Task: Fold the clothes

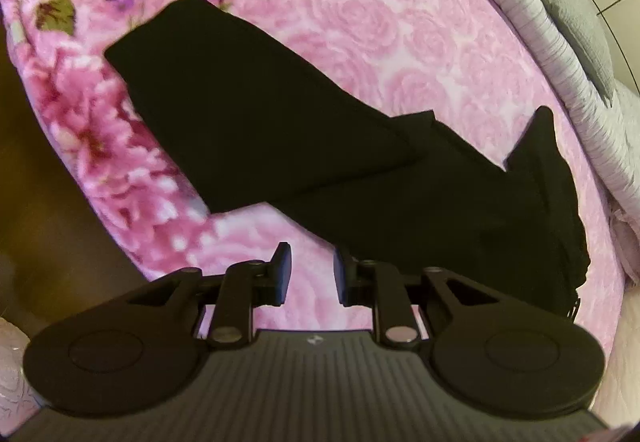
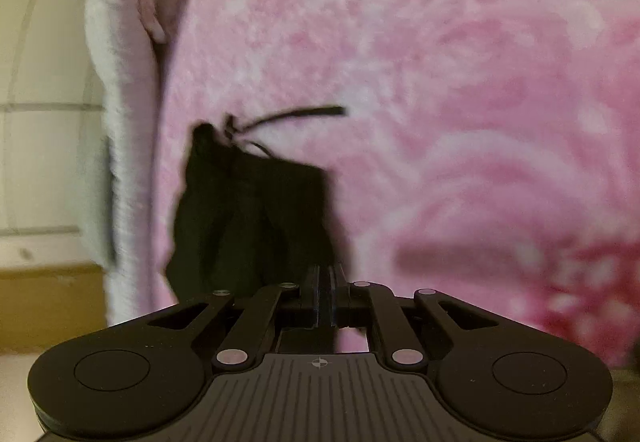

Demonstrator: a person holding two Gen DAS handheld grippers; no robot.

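- our left gripper (image 1: 310,274), nearest the lens, jaws parted and empty over pink blanket (image 1: 360,22).
- black trousers (image 1: 248,114) lie just ahead of it, partly folded, long axis running diagonally from upper left to lower right.
- our right gripper (image 2: 325,292) is clamped on the bunched waist end, drawstring (image 2: 296,114) trailing.
- we judge the left nearer the free leg end.
- grey quilt (image 1: 520,2) borders the blanket; nothing blocks the way.
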